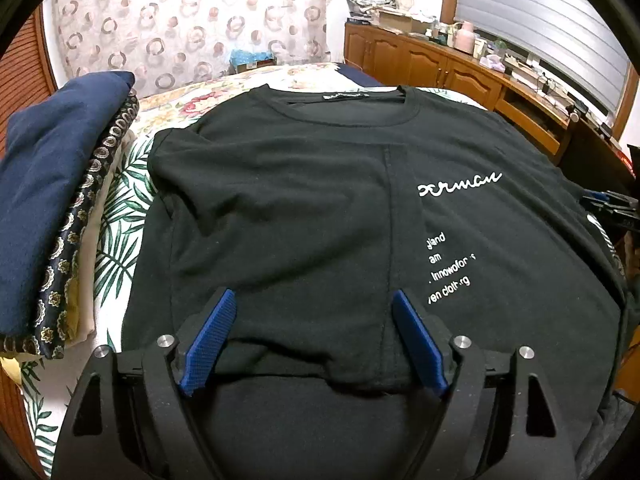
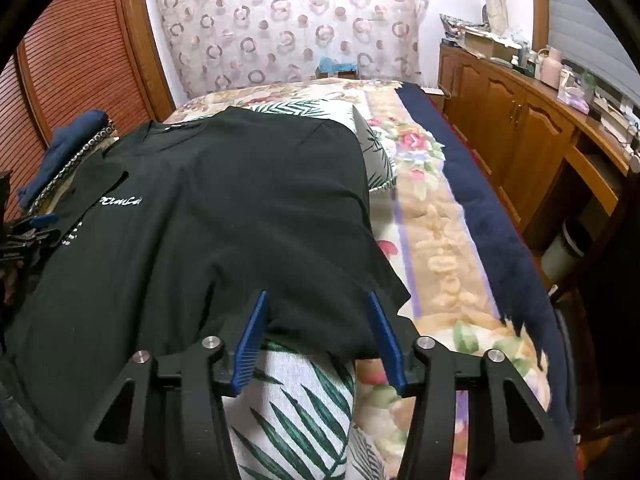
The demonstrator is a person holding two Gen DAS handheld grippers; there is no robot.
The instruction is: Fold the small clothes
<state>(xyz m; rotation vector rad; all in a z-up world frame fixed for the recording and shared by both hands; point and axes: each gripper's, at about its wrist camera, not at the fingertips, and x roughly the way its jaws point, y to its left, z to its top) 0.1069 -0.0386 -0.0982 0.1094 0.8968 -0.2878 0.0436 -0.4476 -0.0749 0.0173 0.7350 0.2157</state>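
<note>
A black T-shirt (image 1: 320, 208) with white lettering lies spread on the bed, collar at the far end. Its left side is folded inward over the chest. My left gripper (image 1: 314, 300) is open, its blue pads (image 1: 210, 336) straddling the shirt's near hem. In the right wrist view the same shirt (image 2: 224, 208) covers the left half, its right sleeve hanging toward me. My right gripper (image 2: 318, 300) is open, fingers on either side of that sleeve's edge. The left gripper (image 2: 28, 236) shows at the far left of this view.
A stack of folded clothes, navy on top (image 1: 52, 184), sits left of the shirt. A leaf-print cloth (image 2: 304, 408) lies under the shirt on a floral bedspread (image 2: 436, 240). Wooden cabinets (image 2: 516, 140) with clutter run along the right. A louvred door (image 2: 76, 64) stands at left.
</note>
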